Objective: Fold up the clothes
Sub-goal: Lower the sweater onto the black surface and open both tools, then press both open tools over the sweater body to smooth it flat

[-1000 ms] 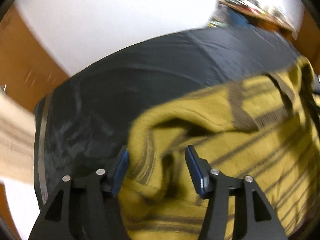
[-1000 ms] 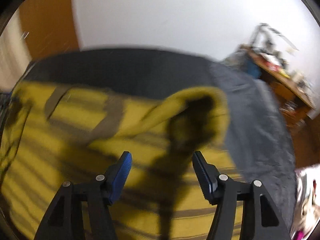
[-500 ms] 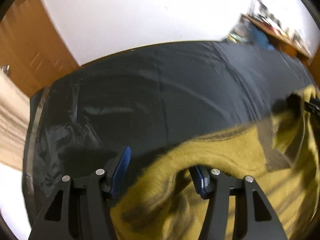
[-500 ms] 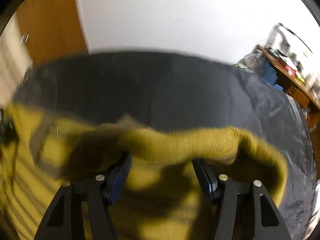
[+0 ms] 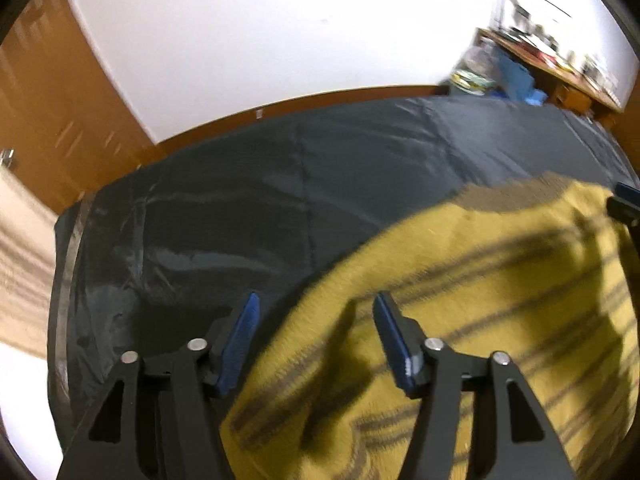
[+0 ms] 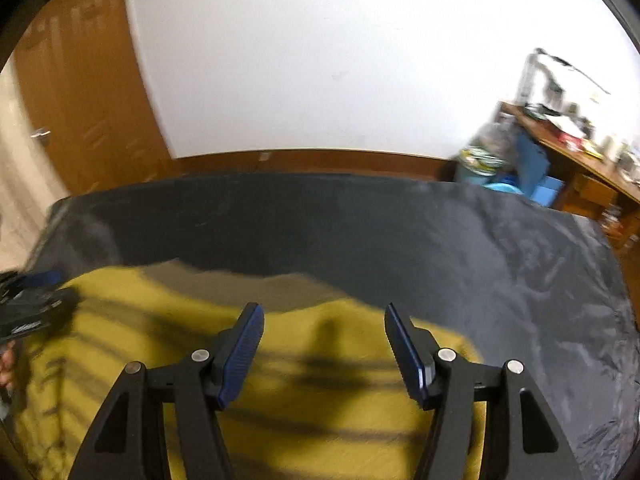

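Sweater (image 5: pixel 480 300), just one, mustard with dark stripes, is lying on the near part of the dark bed cover (image 5: pixel 280 184). I am running two grippers: left gripper (image 5: pixel 316 340) fingers are spreading wider above its edge, pinching nothing; right gripper (image 6: pixel 324 350) fingers are standing apart over it, empty.

Plain white wall (image 6: pixel 340 60) straight ahead, wooden baseboard (image 6: pixel 320 160) along the bottom, wood door (image 6: pixel 76 92) off to the left, messy desk (image 6: pixel 580 152) on the right.
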A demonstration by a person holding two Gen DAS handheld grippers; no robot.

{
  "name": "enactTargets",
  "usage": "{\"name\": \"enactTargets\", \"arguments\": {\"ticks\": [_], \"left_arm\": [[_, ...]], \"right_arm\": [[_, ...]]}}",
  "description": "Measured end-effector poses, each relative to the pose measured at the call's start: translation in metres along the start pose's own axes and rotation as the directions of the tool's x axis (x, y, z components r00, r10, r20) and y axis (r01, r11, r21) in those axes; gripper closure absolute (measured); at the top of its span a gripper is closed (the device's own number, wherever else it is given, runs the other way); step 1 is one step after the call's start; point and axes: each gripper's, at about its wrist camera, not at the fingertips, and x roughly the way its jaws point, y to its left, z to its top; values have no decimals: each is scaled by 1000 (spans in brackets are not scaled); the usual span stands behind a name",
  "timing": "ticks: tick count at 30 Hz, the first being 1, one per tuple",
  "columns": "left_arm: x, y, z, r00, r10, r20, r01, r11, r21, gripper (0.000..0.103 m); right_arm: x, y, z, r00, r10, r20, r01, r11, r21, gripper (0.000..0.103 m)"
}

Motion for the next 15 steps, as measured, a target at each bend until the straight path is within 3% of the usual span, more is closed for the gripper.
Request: {"name": "enactTargets", "arguments": {"ticks": [2,5,7,11,15], "left_arm": [[3,-10,-3,1000,-7,-12,8,999,48,34],[23,-19,-7,998,14,-65,-9,996,87,33],[29,-17,-7,999,12,-51,-8,997,75,25],[25,-4,-6,996,3,-87,-1,1000,19,23],[-4,3,-18,997,-22,-69,24,999,28,23]], "right_arm": [[1,17,-6,998,52,-45,-54,998,-40,38],[22,30,-15,990,56,-128,-65,996,-62,38],[39,34,-19,982,30,-187,-43,997,-62,38],[37,46,-19,983,-11,-184,-10,993,-115,37],[6,45,-21,987,32,-156,-45,996,-75,37]]}}
